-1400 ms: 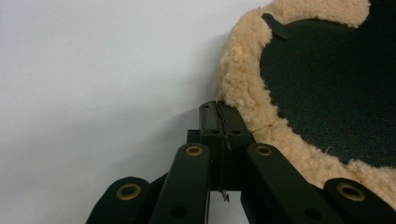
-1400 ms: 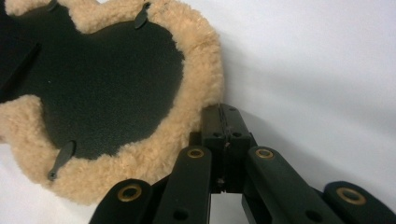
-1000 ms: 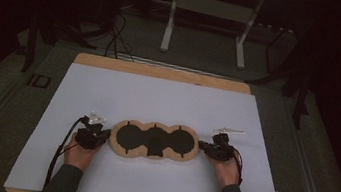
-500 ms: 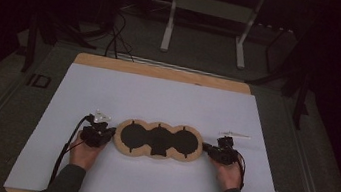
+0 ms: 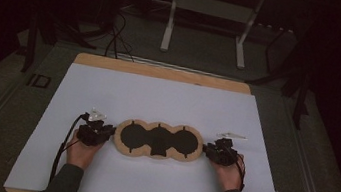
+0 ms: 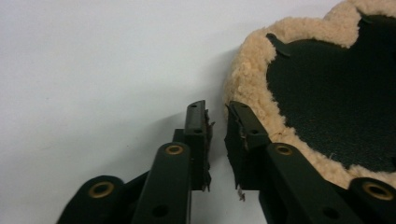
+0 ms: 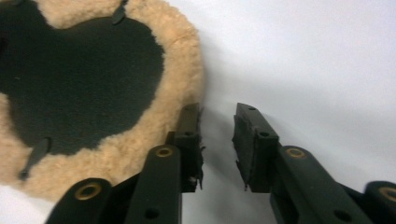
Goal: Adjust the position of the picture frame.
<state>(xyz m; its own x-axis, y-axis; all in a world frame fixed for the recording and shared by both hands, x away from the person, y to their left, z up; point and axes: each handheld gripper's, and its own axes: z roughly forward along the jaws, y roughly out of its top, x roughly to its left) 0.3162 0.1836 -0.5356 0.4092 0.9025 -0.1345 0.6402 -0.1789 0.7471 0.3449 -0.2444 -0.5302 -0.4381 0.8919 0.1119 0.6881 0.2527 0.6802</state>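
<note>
So the fleece-edged pad (image 5: 158, 140), a tan three-lobed thing with a black middle, lies flat on the white sheet (image 5: 158, 99) that covers the table, toward the person's edge of that sheet and about centred across it. Taking the pad as the landmark: the left gripper (image 5: 103, 131) sits right at its left end, and the right gripper (image 5: 210, 150) right at its right end, each with a hand behind it on the sheet.

In the left gripper view the jaws have just been opening and now stand a little apart, with nothing between them but bare sheet. The pad's fuzzy rim (image 6: 243, 79) is just beside one fingertip (image 6: 239, 122), maybe brushing it, can't say for sure.

Same deal in the right gripper view: jaws have just been opening, a small gap, nothing in it. The fleece border (image 7: 182, 70) lies alongside one finger (image 7: 189, 126), outside the gap.

Beyond the pad's far side, a strip of bare wooden tabletop (image 5: 161, 72) peeks out past the sheet.
</note>
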